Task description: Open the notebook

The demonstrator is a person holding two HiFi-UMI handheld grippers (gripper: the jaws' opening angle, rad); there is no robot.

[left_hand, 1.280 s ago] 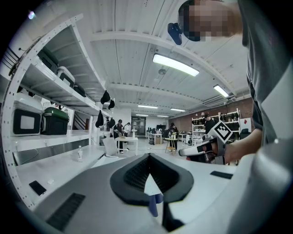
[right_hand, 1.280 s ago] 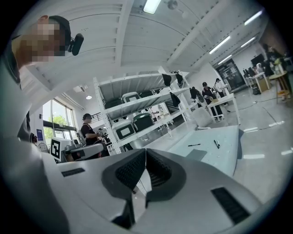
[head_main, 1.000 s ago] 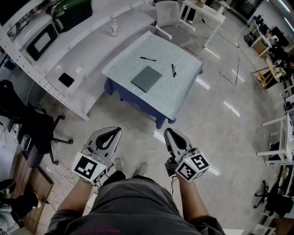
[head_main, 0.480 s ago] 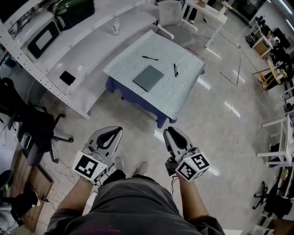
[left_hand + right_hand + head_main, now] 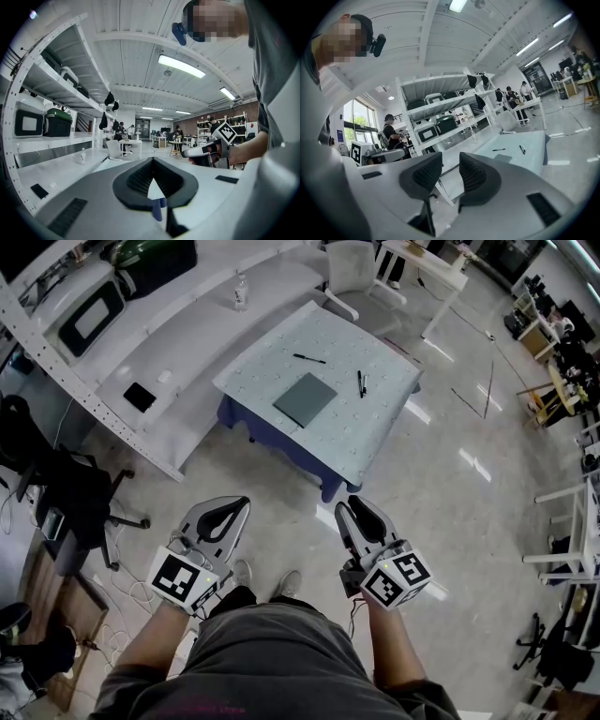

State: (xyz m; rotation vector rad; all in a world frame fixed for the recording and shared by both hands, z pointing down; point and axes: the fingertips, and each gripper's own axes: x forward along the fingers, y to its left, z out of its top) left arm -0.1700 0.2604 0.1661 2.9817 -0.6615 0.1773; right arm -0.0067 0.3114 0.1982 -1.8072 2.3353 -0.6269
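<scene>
Notebook (image 5: 305,399): closed, a thin flat grey-green rectangle with a matte cover. It lies near the middle of the table (image 5: 361,442). The table is at 12 o'clock from the person and well apart from both grippers. Its top is pale cloth with a regular dot pattern, and a dark blue skirt hangs below.

Black pen (image 5: 308,359) at 12 o'clock of the notebook. Two more dark pens (image 5: 361,382) lie side by side at 2 o'clock. None of them touches it.

Left gripper (image 5: 234,506): smooth grey plastic shell with black ribbed pads. Its fingers (image 5: 136,176) are closed, tips touching at the far end. The pads bow out around a teardrop-shaped hole with nothing in it. The gripper sits over the floor at 7 o'clock of the table.

Right gripper (image 5: 351,508): same build. Its fingers (image 5: 423,174) have just been opening. They now stand apart with a clear slot between the ribbed pads and nothing between them. The gripper is at 6 o'clock of the table.

Floor (image 5: 441,521): glossy and pale, with light reflections.

White shelf unit (image 5: 187,343) at 10 o'clock of the table. A dark green hard case (image 5: 150,259) is on it, and a small clear bottle (image 5: 241,292) stands on its lower surface.
</scene>
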